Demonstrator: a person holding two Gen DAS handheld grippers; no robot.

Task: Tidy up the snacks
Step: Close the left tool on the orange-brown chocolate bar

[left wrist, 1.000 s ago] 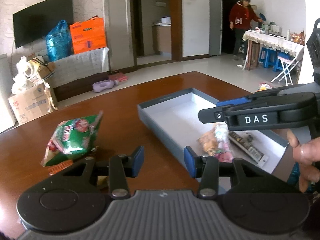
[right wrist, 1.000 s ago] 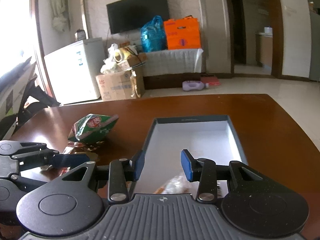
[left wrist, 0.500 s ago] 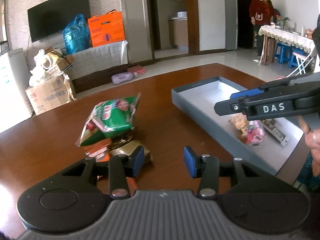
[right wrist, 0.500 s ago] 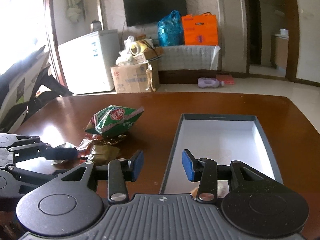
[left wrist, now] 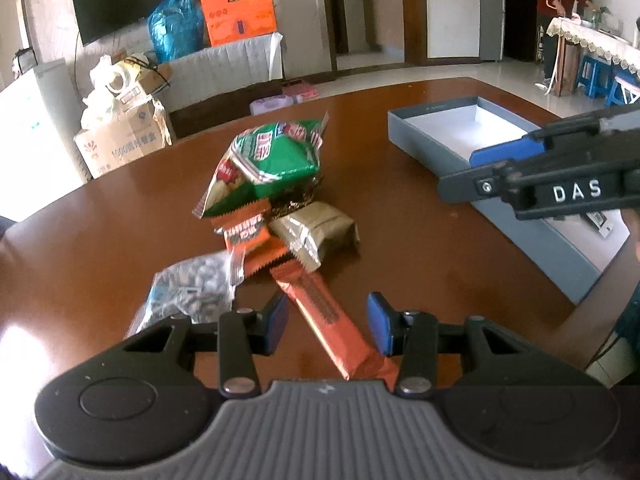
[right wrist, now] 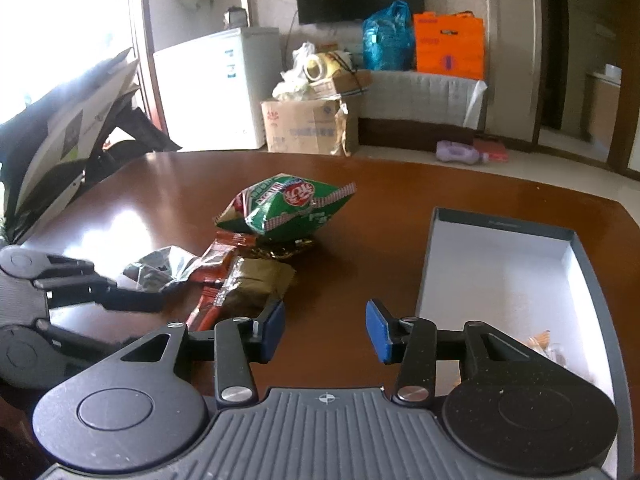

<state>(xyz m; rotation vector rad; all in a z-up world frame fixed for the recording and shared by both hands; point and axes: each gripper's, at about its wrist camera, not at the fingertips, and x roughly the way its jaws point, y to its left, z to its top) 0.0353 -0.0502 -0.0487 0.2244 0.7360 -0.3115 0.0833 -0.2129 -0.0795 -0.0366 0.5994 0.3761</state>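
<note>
Straddling orange bar (left wrist: 324,312) | left gripper (left wrist: 327,322) pads apart, untouching

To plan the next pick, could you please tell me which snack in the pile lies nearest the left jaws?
The long orange bar: its near end runs between the open left jaws, while the other packets lie farther up the table.

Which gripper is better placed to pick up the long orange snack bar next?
Left. The orange bar lies between the left gripper's open jaws, while the right gripper hangs over bare table.
</note>
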